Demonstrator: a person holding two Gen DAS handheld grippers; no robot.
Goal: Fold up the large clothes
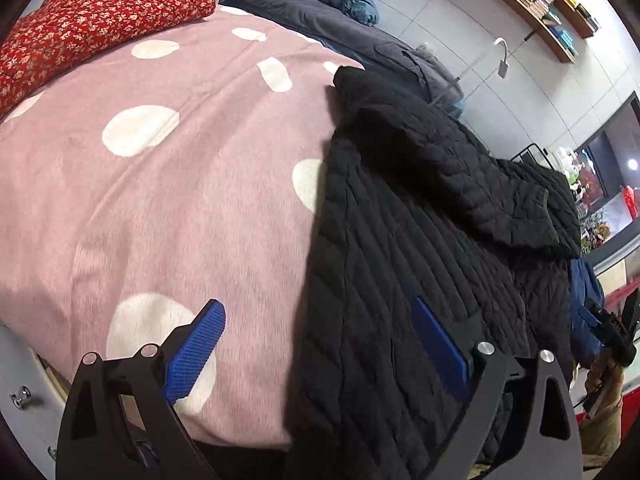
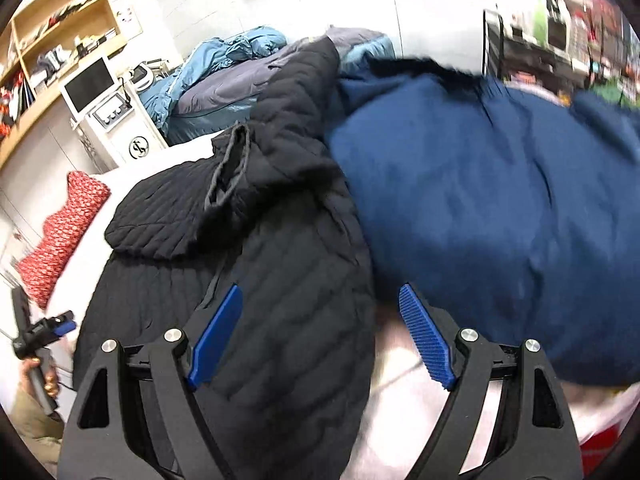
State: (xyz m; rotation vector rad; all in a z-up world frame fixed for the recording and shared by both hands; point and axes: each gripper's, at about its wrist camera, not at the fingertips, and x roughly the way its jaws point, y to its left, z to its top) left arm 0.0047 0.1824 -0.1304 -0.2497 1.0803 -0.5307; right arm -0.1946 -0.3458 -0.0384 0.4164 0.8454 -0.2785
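A black quilted jacket (image 1: 420,220) lies on a bed with a pink, white-dotted cover (image 1: 160,200), its hood flopped over its body. My left gripper (image 1: 316,304) hovers open above the jacket's left edge, one pad over the cover and the other over the quilting, with nothing between the pads. In the right wrist view the same jacket (image 2: 260,240) lies beside a dark blue garment (image 2: 480,220). My right gripper (image 2: 320,290) is open over the jacket's right edge and holds nothing. Each gripper shows at the edge of the other's view, held by a hand.
A red floral garment (image 1: 92,28) lies at the far left corner of the bed. A dark grey garment (image 1: 360,40) and a teal jacket (image 2: 224,60) are piled at the far end. A white machine with a screen (image 2: 100,96) and wall shelves (image 1: 540,0) stand beyond the bed.
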